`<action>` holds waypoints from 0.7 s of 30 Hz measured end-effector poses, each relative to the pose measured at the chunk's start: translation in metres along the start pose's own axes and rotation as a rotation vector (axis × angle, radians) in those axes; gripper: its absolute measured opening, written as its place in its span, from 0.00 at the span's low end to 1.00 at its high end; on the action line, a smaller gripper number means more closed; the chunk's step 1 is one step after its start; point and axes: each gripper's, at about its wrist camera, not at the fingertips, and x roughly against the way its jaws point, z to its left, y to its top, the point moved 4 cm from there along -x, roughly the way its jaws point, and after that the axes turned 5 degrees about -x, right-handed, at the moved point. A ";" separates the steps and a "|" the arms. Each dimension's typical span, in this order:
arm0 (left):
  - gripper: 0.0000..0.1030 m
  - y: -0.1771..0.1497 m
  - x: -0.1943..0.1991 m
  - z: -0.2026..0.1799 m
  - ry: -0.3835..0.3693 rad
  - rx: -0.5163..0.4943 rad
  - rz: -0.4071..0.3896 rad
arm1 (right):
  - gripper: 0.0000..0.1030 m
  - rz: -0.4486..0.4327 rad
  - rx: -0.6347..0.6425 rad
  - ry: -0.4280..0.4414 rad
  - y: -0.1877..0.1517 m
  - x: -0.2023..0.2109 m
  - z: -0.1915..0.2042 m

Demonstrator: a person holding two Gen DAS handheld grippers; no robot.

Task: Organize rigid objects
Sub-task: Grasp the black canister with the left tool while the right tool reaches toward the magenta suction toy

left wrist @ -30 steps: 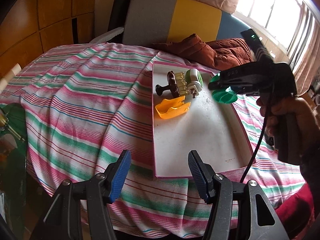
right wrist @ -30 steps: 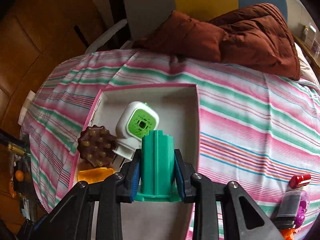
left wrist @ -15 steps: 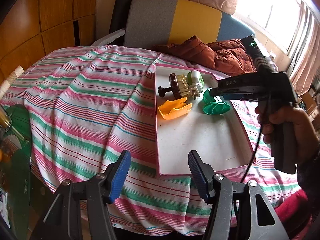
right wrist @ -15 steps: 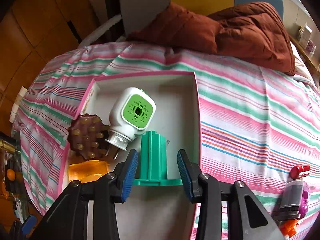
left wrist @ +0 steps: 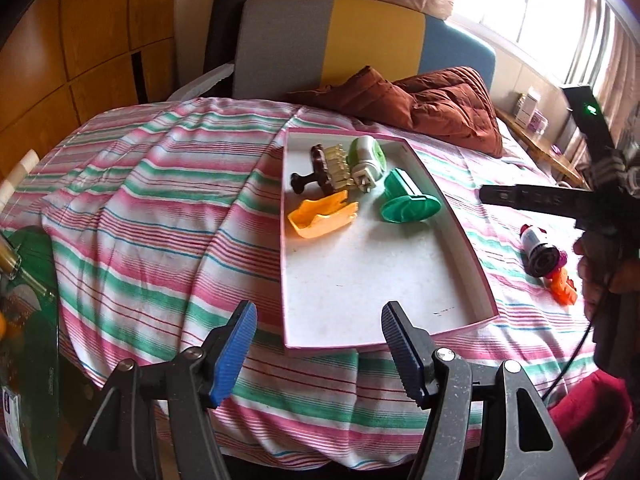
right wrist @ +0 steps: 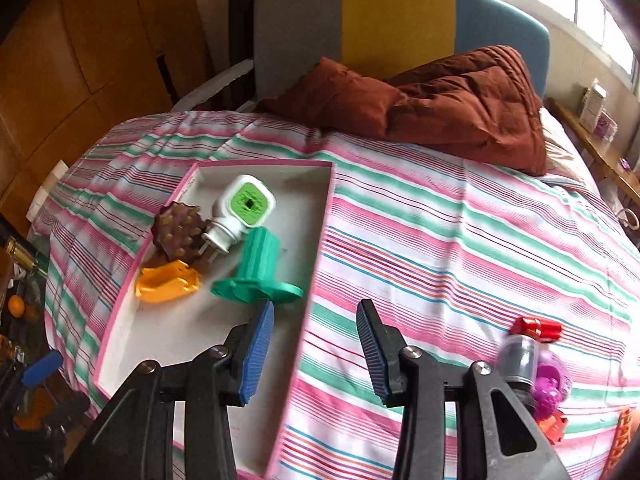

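- Four hard things lie together at the far end of the pink-edged white tray (left wrist: pixel 472 264): a green flanged piece (left wrist: pixel 404 200), an orange scoop-shaped piece (left wrist: pixel 322 220), a white and green plug-in device (left wrist: pixel 366 162) and a brown knobbly massager (left wrist: pixel 320 170).
- The green piece lies on its side, just beside the plug-in device. So that part looks done.
- Some things are not in the tray yet. A small grey bottle with a red cap (right wrist: pixel 524 346), a purple toy (right wrist: pixel 550 388) and an orange bit (right wrist: pixel 554 426) sit on the striped bedcover (right wrist: pixel 460 240), well apart from the tray.
- The right gripper (right wrist: pixel 316 350) is wide open and empty, over the tray's right edge.
- The left gripper (left wrist: pixel 316 350) is wide open and empty too, near the tray's close end.
- I think the bottle pile gets picked up next.
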 end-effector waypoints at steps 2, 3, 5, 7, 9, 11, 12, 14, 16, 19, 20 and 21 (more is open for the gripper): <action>0.64 0.001 -0.002 -0.005 -0.010 -0.007 0.009 | 0.42 -0.010 -0.033 -0.015 -0.005 0.009 -0.021; 0.64 0.002 -0.003 -0.007 -0.020 -0.005 0.017 | 0.42 -0.016 -0.051 -0.026 -0.008 0.014 -0.032; 0.64 0.003 -0.005 -0.012 -0.036 0.000 0.029 | 0.42 -0.033 -0.097 -0.056 -0.012 0.025 -0.059; 0.64 0.006 -0.007 -0.021 -0.052 -0.021 0.033 | 0.42 -0.059 -0.155 -0.091 -0.016 0.037 -0.088; 0.64 0.010 -0.007 -0.029 -0.058 -0.043 0.021 | 0.42 -0.089 -0.233 -0.129 -0.020 0.049 -0.120; 0.64 0.015 -0.008 -0.042 -0.090 -0.066 0.015 | 0.42 -0.117 -0.324 -0.171 -0.026 0.059 -0.153; 0.64 0.018 -0.009 -0.048 -0.103 -0.077 0.011 | 0.42 -0.130 -0.372 -0.189 -0.029 0.063 -0.169; 0.63 0.024 -0.011 -0.064 -0.126 -0.112 0.010 | 0.42 -0.151 -0.462 -0.214 -0.037 0.068 -0.197; 0.63 0.029 -0.015 -0.084 -0.154 -0.153 0.016 | 0.42 -0.165 -0.541 -0.235 -0.048 0.071 -0.222; 0.63 0.034 -0.022 -0.114 -0.214 -0.208 0.041 | 0.42 -0.160 -0.662 -0.247 -0.069 0.069 -0.252; 0.63 0.036 -0.025 -0.124 -0.232 -0.217 0.053 | 0.42 -0.151 -0.718 -0.211 -0.073 0.069 -0.259; 0.63 0.037 -0.029 -0.135 -0.253 -0.223 0.068 | 0.42 -0.175 -0.754 -0.176 -0.075 0.072 -0.265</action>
